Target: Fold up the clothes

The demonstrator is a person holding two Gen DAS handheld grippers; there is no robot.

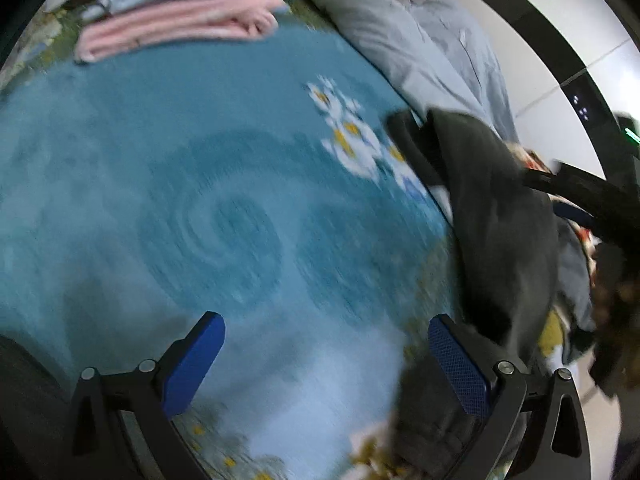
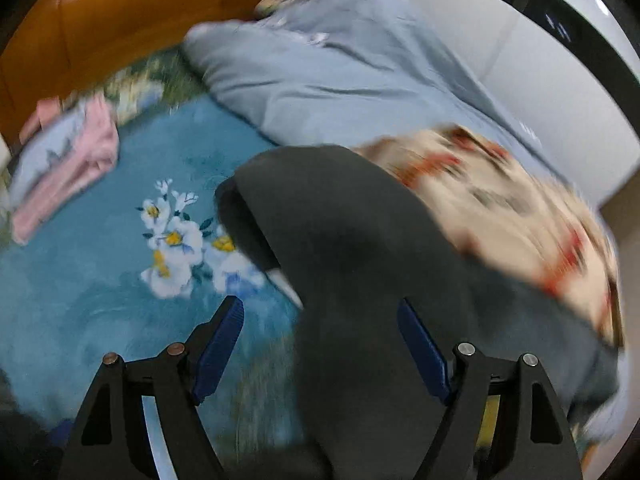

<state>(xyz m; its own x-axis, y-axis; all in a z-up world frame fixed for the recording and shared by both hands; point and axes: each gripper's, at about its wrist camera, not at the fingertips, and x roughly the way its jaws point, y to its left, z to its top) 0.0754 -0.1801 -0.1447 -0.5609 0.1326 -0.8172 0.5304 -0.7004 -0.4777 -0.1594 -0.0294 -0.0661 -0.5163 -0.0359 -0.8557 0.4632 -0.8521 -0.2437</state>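
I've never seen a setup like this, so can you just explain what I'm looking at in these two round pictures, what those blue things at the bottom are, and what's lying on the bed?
There is no robot here. A person holds a two-finger gripper in each hand, and each gripper carries a wide-angle camera looking along its fingers, which is why the pictures look round and bent.

One picture comes from the left gripper, the other from the right gripper. The blue things are the finger pads. Both grippers are open and hold nothing.

Below them lies a teal bedspread with white flowers. On it are a dark grey garment in front of the right gripper, a pile of pink and light blue clothes that looks folded, a grey-blue garment, and a cream cloth with red pattern. Both pictures are blurred.
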